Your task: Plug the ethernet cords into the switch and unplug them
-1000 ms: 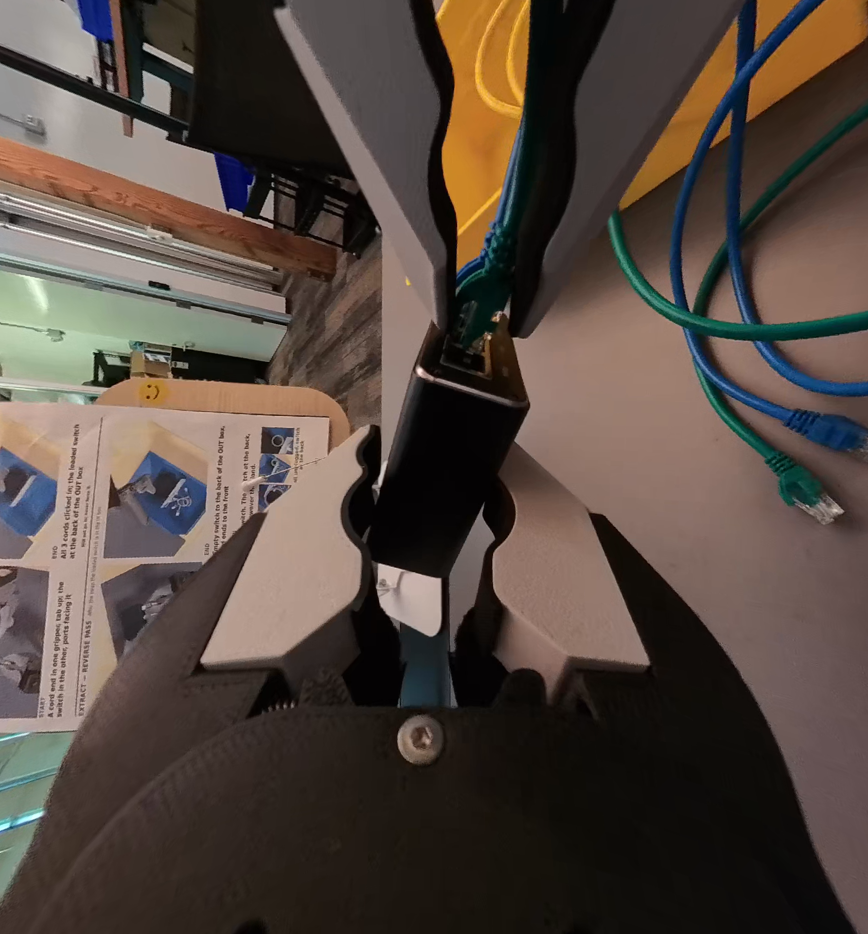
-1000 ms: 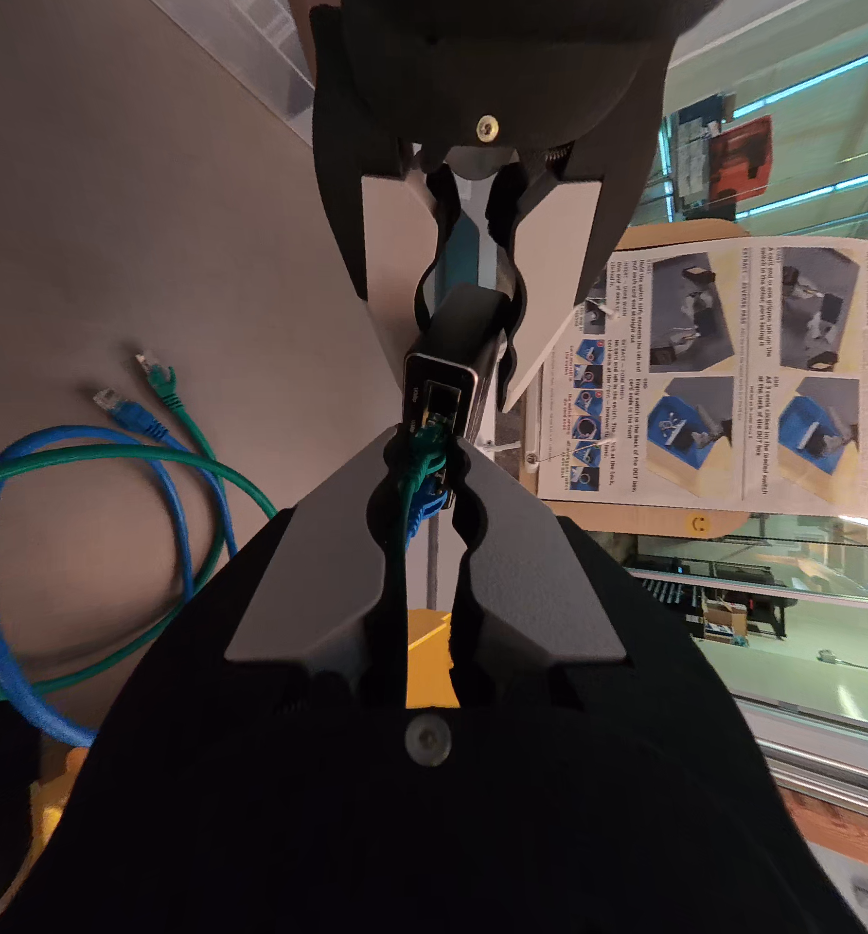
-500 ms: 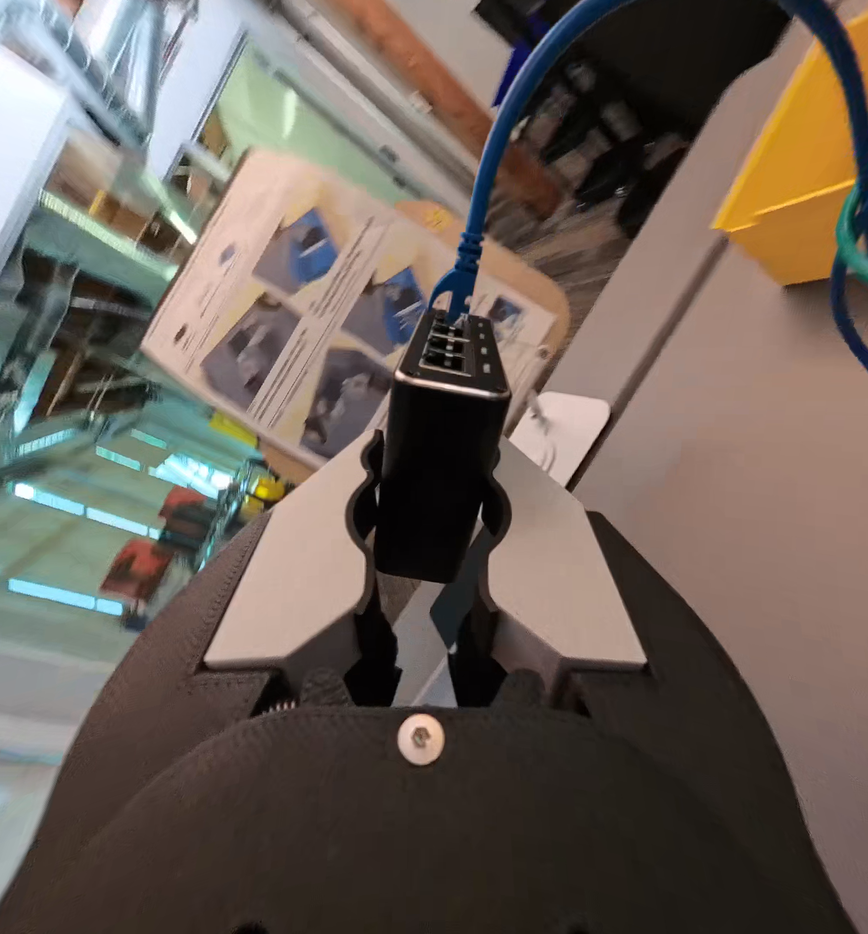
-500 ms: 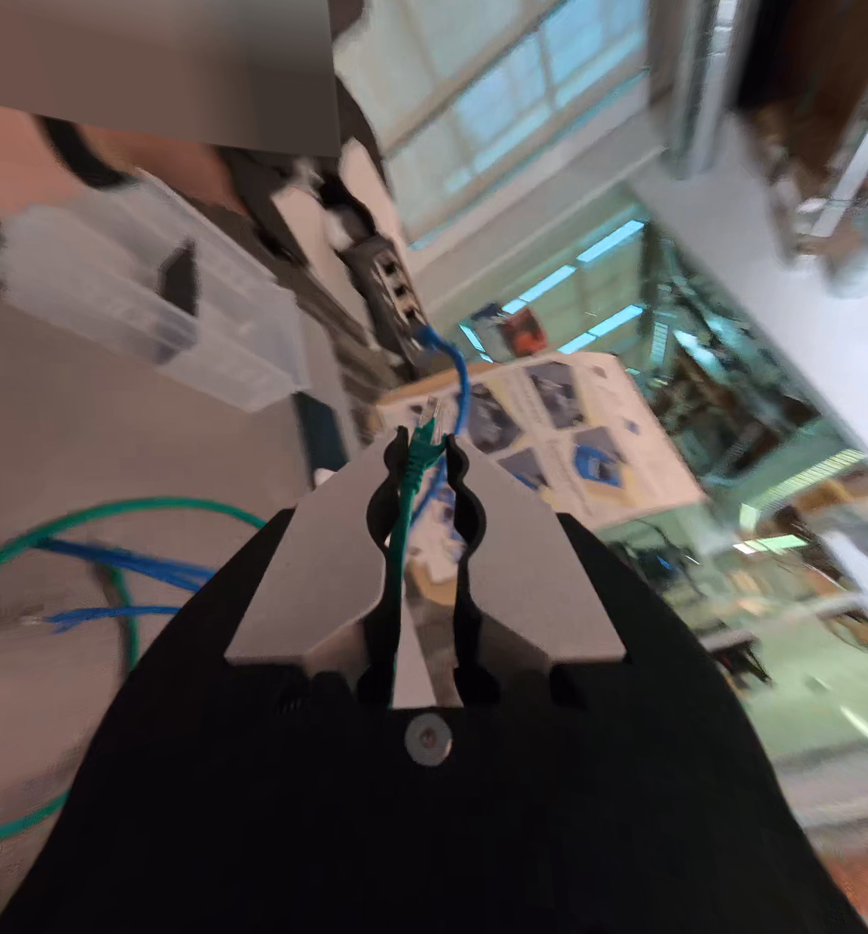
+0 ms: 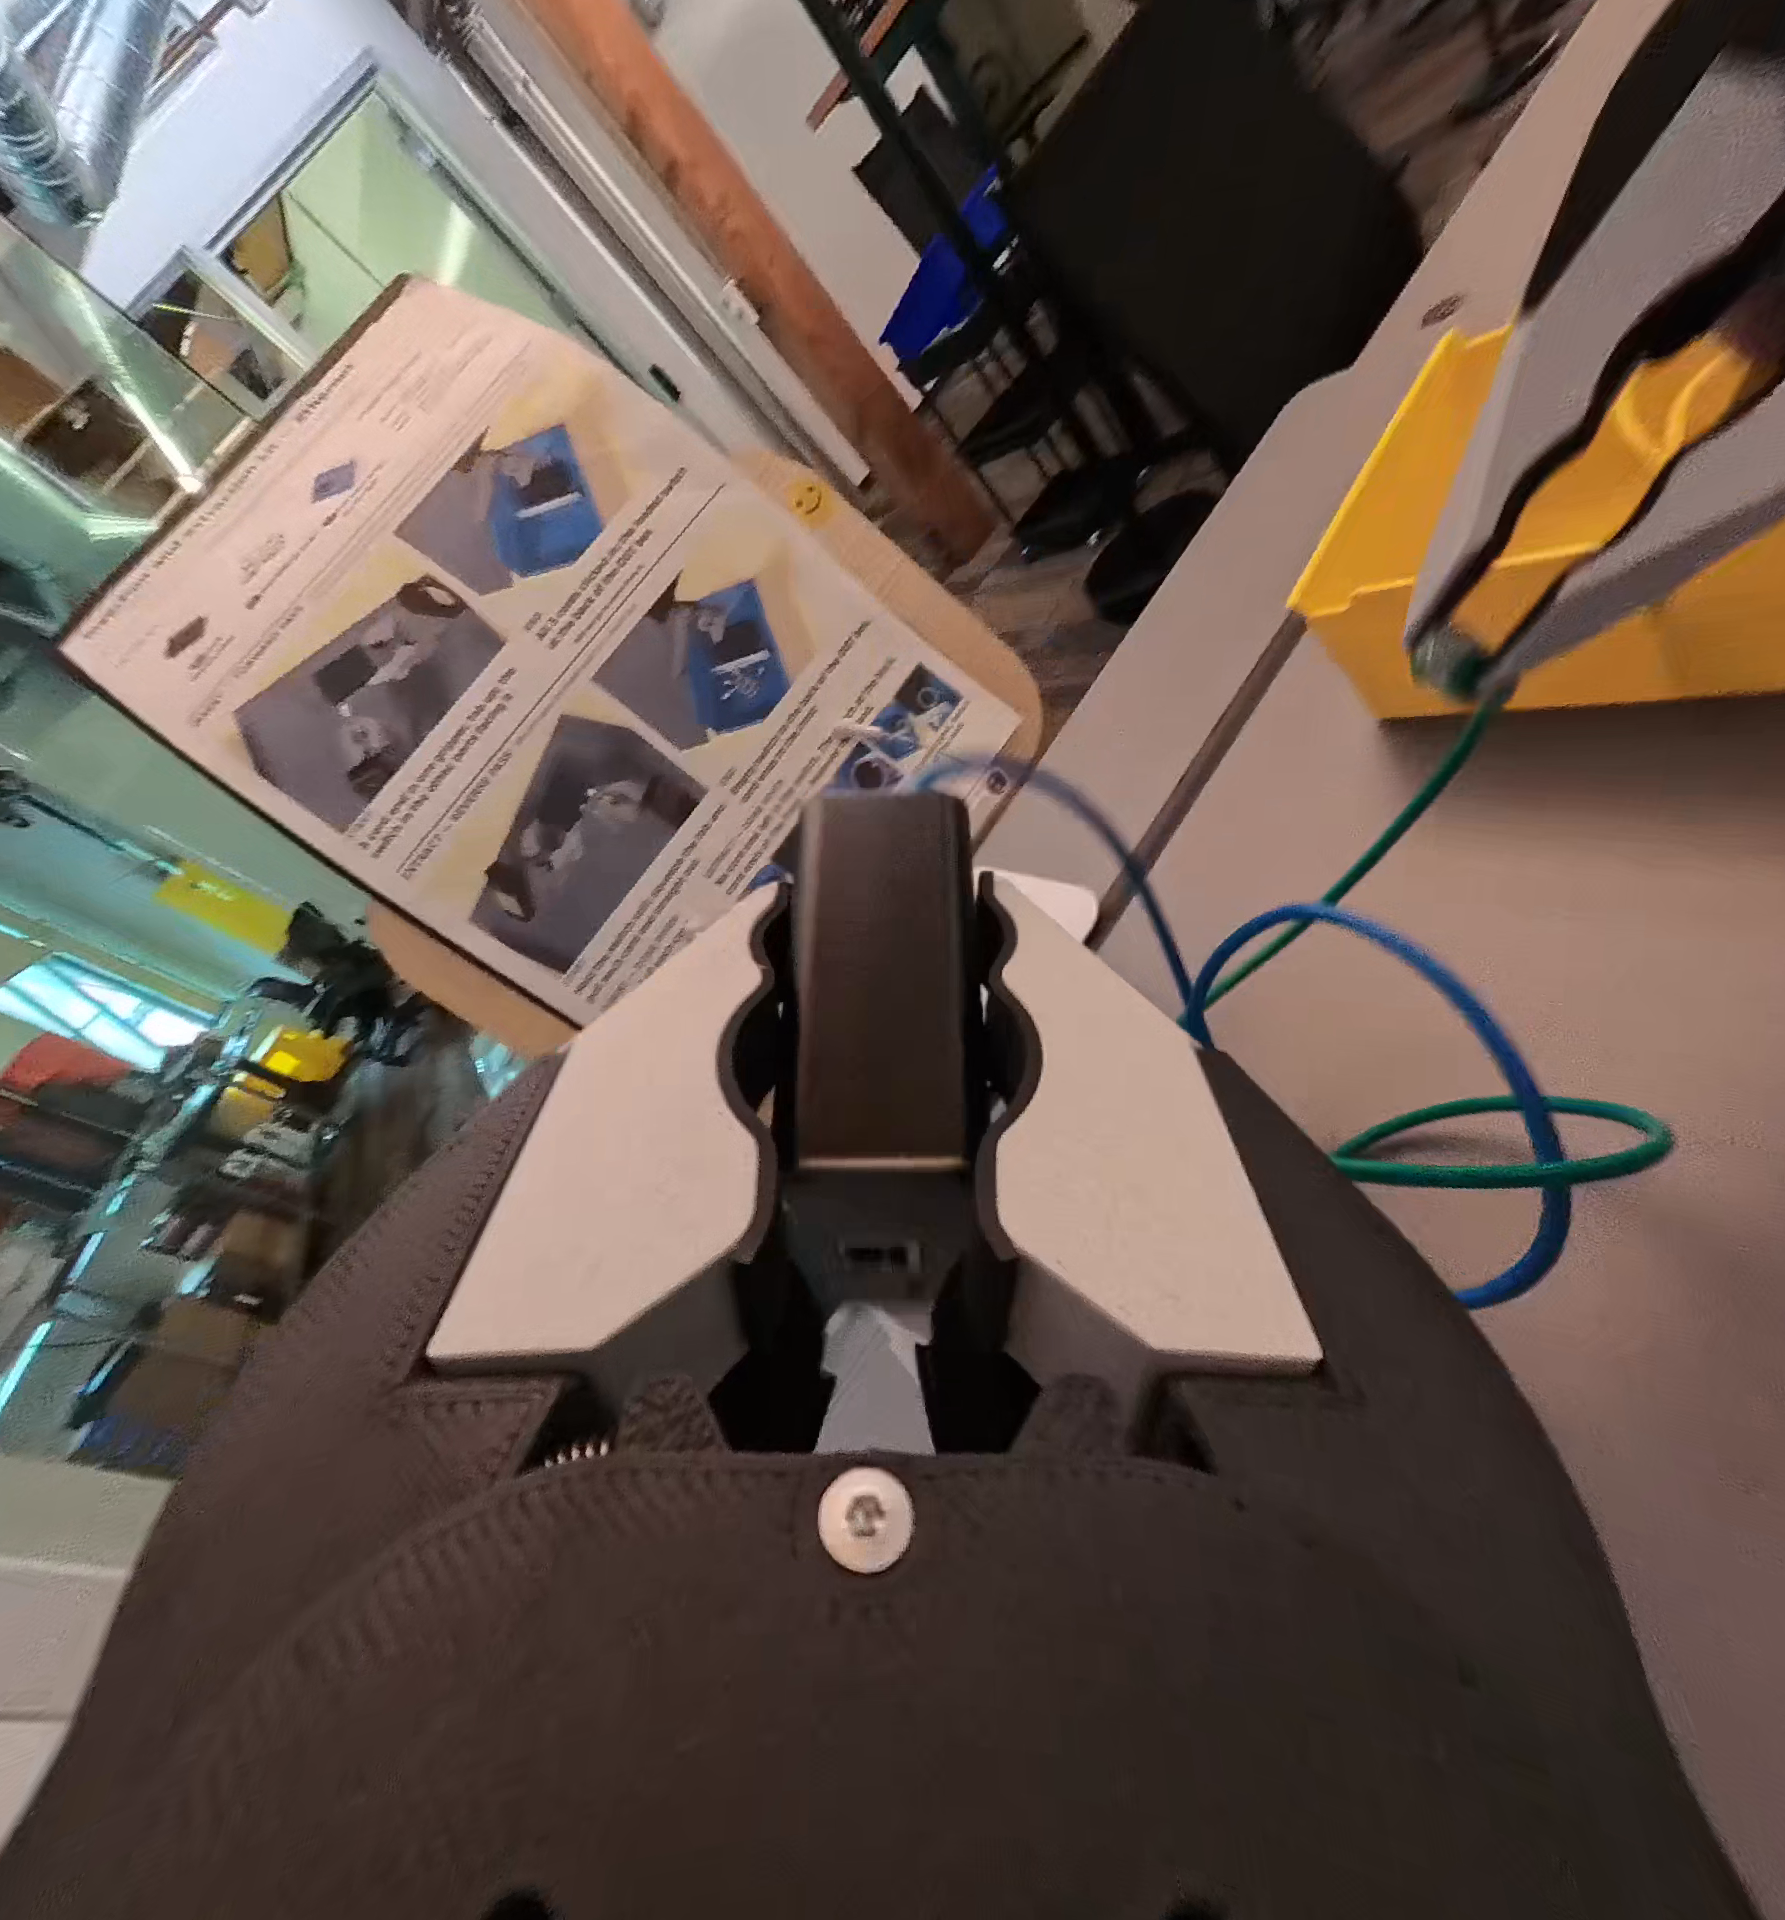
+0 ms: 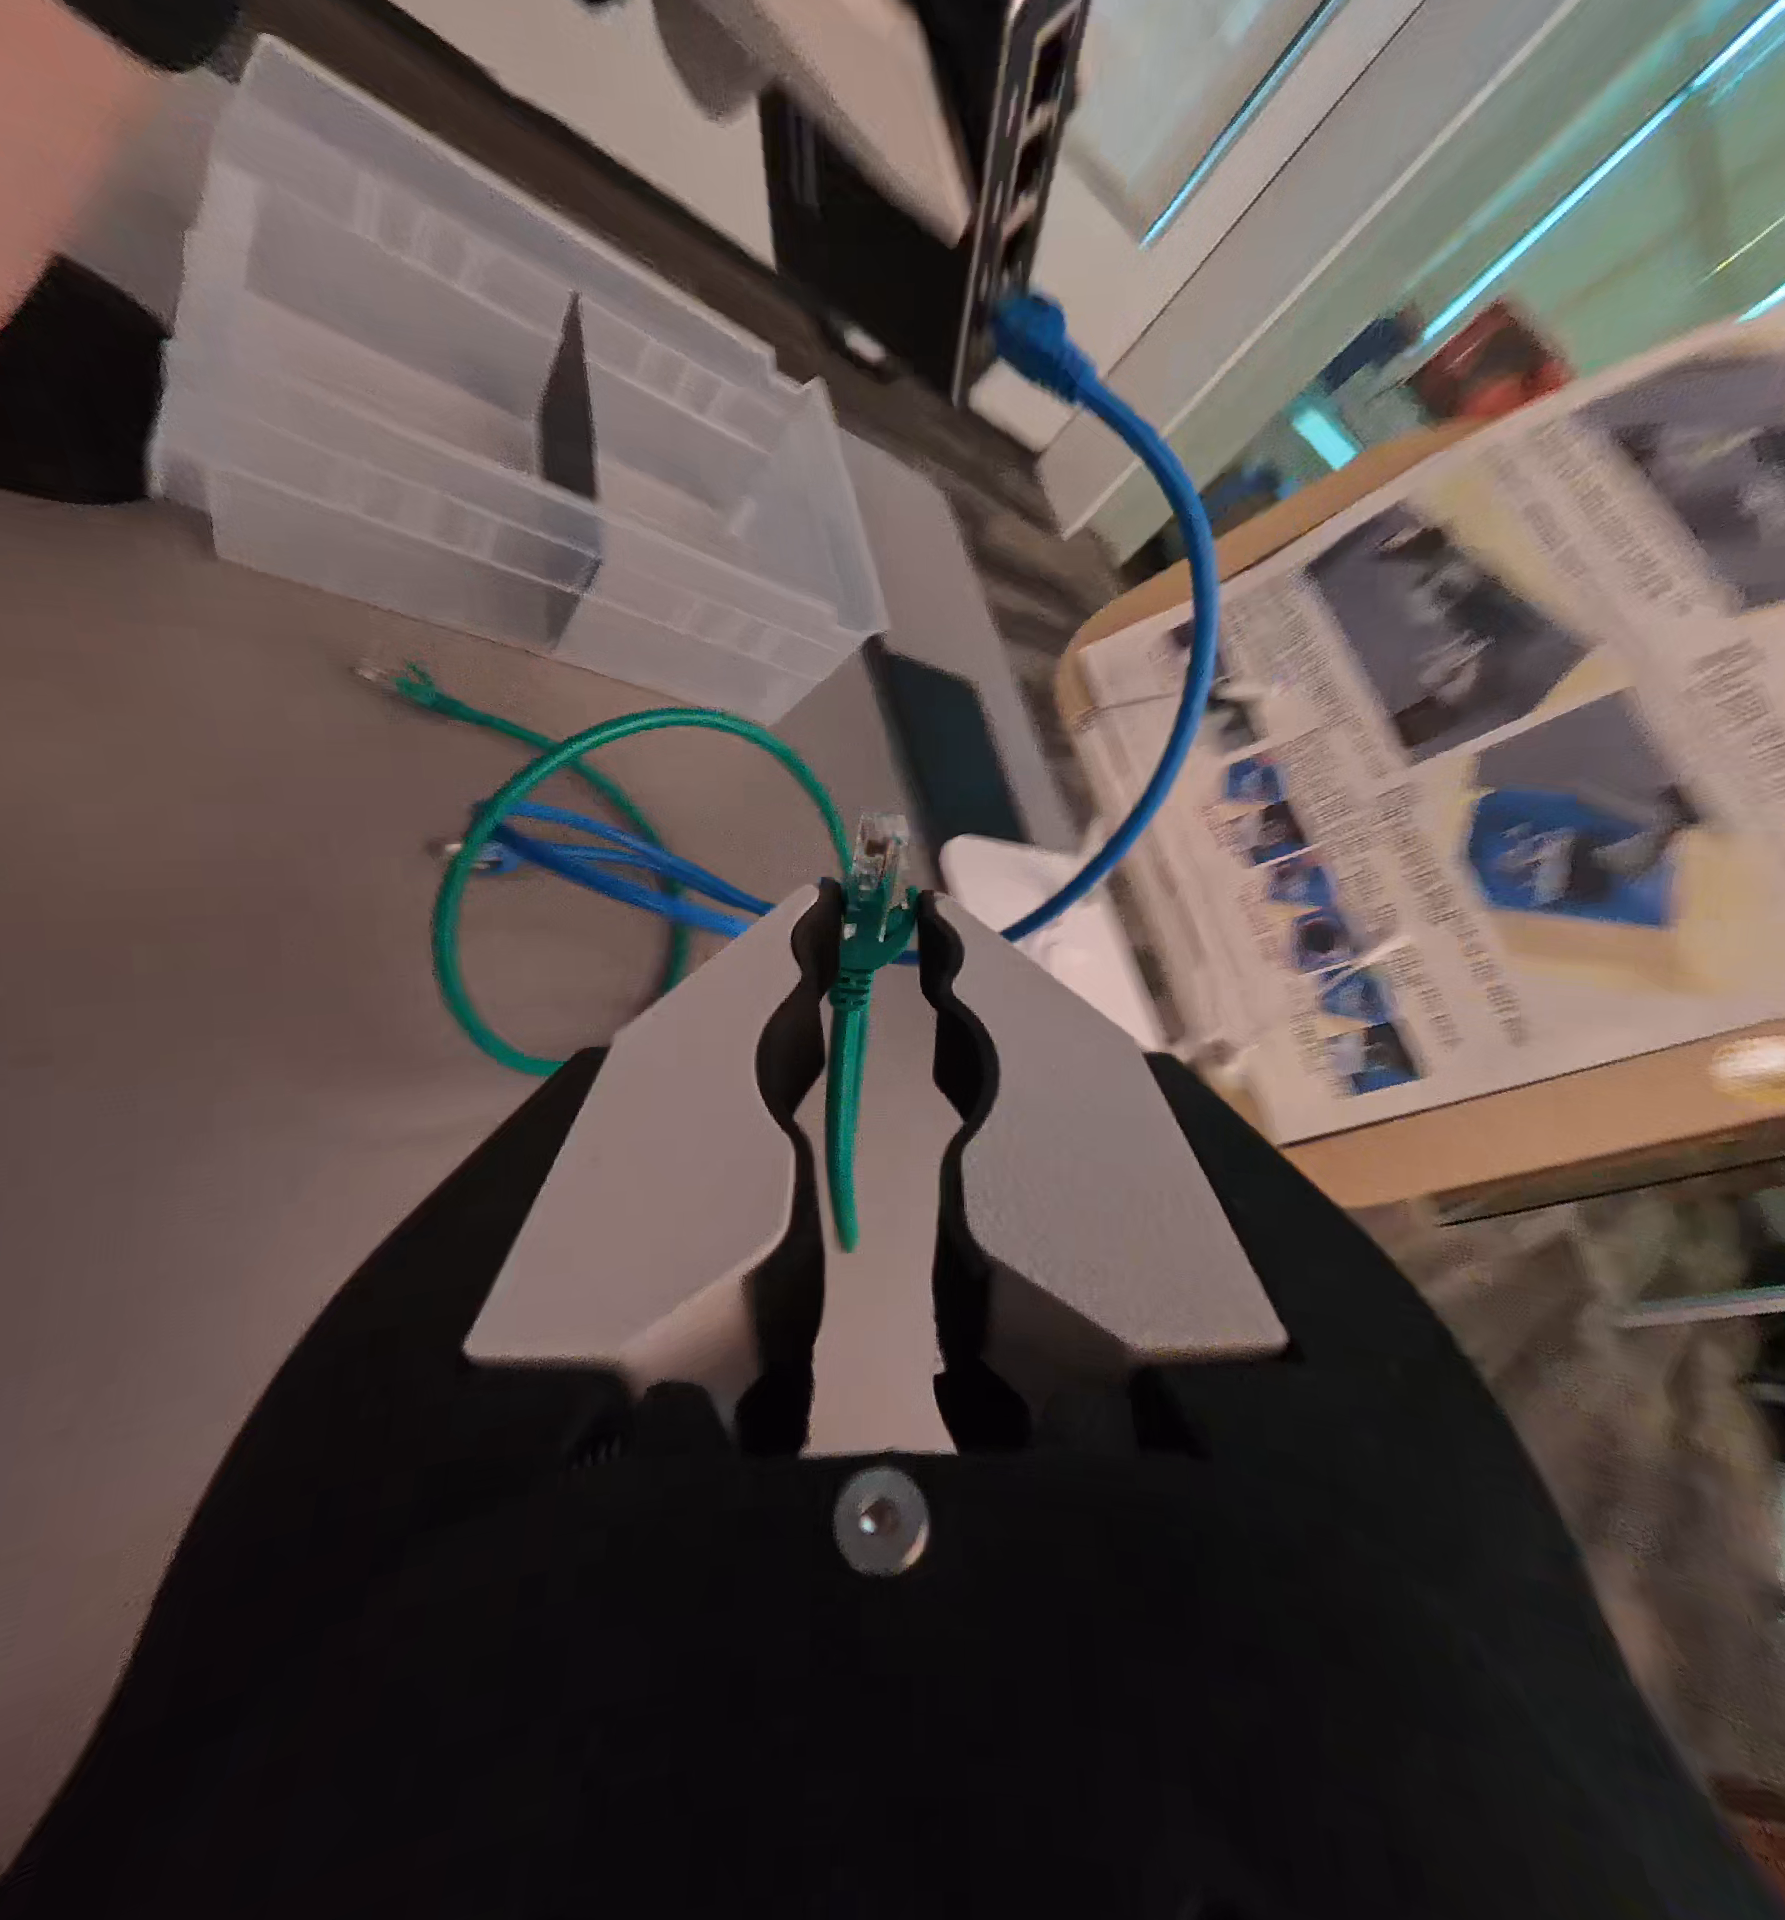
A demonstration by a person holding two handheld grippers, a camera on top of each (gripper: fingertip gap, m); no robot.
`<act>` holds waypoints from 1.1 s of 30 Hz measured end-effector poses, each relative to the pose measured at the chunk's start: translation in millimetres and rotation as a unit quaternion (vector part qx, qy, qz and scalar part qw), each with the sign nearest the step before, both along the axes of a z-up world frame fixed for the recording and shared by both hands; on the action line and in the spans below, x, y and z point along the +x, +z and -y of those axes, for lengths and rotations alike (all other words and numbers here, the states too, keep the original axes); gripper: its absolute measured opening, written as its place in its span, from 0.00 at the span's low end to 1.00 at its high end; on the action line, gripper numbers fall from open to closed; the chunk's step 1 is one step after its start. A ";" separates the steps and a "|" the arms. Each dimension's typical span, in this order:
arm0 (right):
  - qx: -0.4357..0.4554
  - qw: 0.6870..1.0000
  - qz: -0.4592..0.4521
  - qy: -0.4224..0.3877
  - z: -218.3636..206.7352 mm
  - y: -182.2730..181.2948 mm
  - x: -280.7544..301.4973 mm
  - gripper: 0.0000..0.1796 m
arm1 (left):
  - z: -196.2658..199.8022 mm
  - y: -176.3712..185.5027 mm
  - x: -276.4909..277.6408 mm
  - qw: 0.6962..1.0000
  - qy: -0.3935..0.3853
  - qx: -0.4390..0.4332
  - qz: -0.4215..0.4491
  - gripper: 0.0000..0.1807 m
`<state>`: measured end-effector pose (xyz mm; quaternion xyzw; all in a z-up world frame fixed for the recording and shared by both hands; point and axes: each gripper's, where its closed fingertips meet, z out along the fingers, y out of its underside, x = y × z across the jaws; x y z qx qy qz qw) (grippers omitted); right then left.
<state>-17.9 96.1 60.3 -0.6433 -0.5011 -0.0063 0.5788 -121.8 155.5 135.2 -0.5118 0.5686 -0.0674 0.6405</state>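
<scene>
Black and boxy, the switch (image 5: 883, 997) sits clamped between the pale fingers of the left gripper (image 5: 883, 914), its long smooth casing pointing away from the camera, so the port face is hidden in that view. From the right wrist view the port face (image 6: 1023, 177) shows at the top edge, a narrow dark strip, blurred, with the blue cord (image 6: 1168, 623) plugged into its lowest visible socket. That cord hangs down in a curve and runs behind the right gripper (image 6: 872, 914).

Right gripper now: closed on the green cord (image 6: 857, 997) just behind its plug, the clear connector tip (image 6: 880, 842) poking out past the fingertips, free in the air and well apart from the switch. In the left wrist view that same gripper hangs at the upper right over the yellow bin (image 5: 1594, 623), the green cord trailing down to the grey tabletop (image 5: 1646, 935).

On the tabletop, loose loops of green and blue cable cross each other. A clear plastic bin (image 6: 472, 447) stands at the far left, an illustrated instruction sheet (image 6: 1490, 748) propped at the right.
</scene>
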 end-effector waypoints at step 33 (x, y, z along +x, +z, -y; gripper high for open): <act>0.021 0.978 -0.115 0.171 22.7 1.3 -87.1 0.18 | 140.1 -23.6 82.0 0.950 -0.301 -0.070 -0.034 0.19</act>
